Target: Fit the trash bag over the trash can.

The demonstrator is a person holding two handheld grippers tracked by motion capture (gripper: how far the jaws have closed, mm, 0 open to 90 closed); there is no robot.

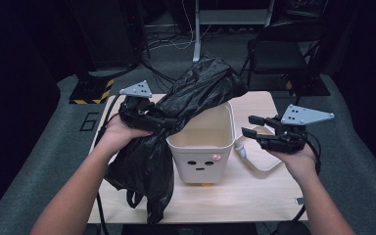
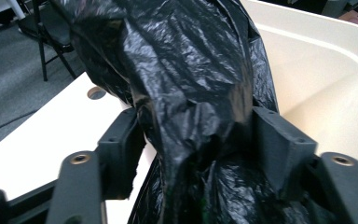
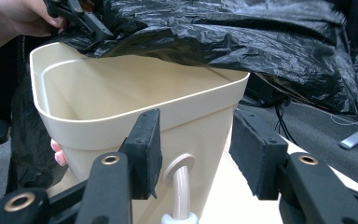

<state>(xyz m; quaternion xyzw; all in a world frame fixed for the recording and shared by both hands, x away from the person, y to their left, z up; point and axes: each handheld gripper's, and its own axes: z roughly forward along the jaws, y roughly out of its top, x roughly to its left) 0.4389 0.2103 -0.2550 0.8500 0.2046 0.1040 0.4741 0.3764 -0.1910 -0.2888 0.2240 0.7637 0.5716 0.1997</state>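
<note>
A crumpled black plastic bag (image 1: 196, 93) drapes over the left rim of a cream bin (image 1: 227, 128) with a small face on its front, and hangs down onto the table. My left gripper (image 1: 169, 122) reaches in from the left at rim height. In the left gripper view its jaws (image 2: 198, 140) pinch a gathered bunch of the bag (image 2: 191, 93), with the bin's inside (image 2: 326, 70) behind. My right gripper (image 1: 248, 125) hovers right of the bin. Its pads (image 3: 196, 149) stand apart with nothing between them, facing the bin wall (image 3: 121, 93) under the bag (image 3: 242, 37).
The light wooden table (image 1: 254, 196) carries a cream curved piece (image 1: 267, 164) with a white tube end beside the bin's right side. A dark folding chair (image 1: 279, 49) and floor cables lie beyond the table's far edge.
</note>
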